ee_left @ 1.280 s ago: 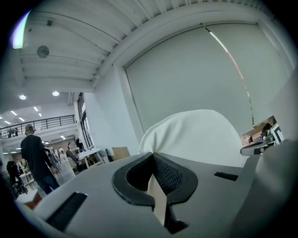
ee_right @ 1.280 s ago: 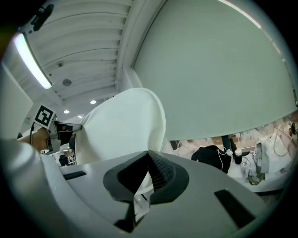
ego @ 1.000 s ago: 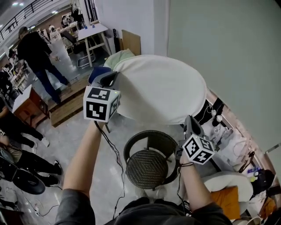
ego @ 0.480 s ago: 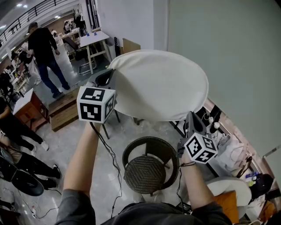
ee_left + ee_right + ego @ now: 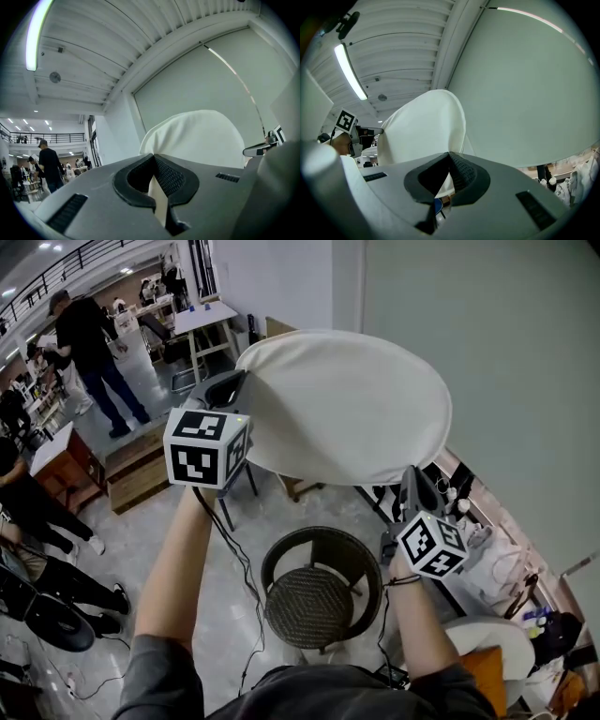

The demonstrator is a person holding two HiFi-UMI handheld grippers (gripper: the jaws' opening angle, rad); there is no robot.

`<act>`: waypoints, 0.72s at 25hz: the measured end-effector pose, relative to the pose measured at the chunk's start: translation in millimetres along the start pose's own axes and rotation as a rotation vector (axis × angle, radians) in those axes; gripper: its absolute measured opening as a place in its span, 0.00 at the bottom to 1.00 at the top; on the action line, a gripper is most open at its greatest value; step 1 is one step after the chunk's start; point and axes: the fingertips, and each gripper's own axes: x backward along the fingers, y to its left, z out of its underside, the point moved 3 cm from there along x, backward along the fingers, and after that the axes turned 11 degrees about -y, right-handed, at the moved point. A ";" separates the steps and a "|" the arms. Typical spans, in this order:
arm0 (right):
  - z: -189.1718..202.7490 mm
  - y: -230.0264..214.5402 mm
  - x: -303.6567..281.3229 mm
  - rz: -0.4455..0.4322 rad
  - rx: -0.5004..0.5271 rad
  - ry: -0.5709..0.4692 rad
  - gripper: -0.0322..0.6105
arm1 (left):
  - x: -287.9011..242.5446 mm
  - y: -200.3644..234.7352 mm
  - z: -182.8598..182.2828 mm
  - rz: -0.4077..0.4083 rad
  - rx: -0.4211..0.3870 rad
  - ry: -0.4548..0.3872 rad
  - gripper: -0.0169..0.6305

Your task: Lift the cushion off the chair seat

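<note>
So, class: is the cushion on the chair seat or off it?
Off. The cushion is held in the air, gripped by the left tongs and right tongs; the seat below lies bare.

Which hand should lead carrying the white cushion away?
Probably left: both tools grip the cushion, but the left tool holds the edge away from the wall; the right tool is beside it.

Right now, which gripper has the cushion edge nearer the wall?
The right gripper. It is shut on the cushion at the edge beside the wall. The left gripper pinches the opposite edge, away from the wall.
</note>
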 end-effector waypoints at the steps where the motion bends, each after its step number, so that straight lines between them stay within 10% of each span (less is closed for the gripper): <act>1: 0.3 0.6 0.2 0.000 0.000 0.000 0.07 | 0.2 0.3 -0.5 -0.001 -0.002 -0.001 0.04; 18: -0.1 -3.4 2.9 0.014 -0.011 -0.007 0.07 | -3.7 -4.3 -4.7 0.009 -0.010 -0.004 0.04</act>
